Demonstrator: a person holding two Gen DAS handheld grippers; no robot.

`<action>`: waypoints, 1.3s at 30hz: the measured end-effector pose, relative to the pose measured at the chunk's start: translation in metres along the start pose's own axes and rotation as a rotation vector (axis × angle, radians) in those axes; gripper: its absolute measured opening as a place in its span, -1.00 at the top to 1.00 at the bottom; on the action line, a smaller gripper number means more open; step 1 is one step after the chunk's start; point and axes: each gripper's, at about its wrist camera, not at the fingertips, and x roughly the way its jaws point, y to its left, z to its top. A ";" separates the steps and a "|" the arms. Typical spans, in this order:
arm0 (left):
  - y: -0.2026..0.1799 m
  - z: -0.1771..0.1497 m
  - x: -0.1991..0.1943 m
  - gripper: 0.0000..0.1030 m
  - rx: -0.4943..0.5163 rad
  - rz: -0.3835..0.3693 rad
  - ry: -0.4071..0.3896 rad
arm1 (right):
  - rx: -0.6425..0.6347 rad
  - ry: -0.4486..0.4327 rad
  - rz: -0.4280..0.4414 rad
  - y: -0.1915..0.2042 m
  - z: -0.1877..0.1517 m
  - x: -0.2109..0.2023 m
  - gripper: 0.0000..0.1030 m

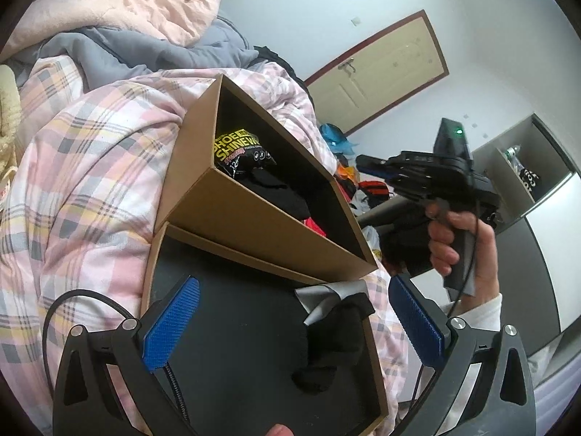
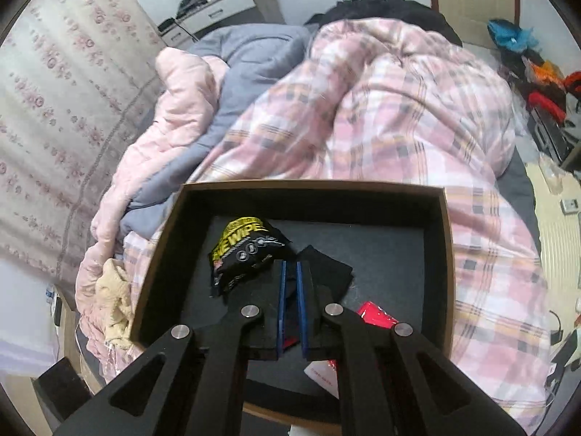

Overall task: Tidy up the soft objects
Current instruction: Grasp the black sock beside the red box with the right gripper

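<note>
The right hand-held gripper (image 2: 290, 283) has its blue pads pressed together and holds nothing; it hangs over the open box (image 2: 448, 239) on the bed and points steeply down into it. From its tips, the black cloth (image 2: 326, 265) lies just beyond, toward 1 o'clock, with its long axis running from 10 to 4 o'clock. The black-and-yellow wipes packet (image 2: 247, 250) lies at 11 o'clock, and the red item (image 2: 376, 314) at 4 o'clock.

The left hand-held gripper (image 1: 287, 323) is wide open and empty, over the box lid (image 1: 159, 250). A black sock (image 1: 334, 345) lies in the lid just beside its right pad, so the left hand is nearer to it.

I count one box, one lid, one packet, one cloth, one red item, one sock, two grippers.
</note>
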 end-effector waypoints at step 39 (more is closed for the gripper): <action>-0.008 -0.005 0.004 -1.00 0.016 0.019 0.012 | -0.058 0.445 -0.241 0.023 -0.022 0.190 -0.18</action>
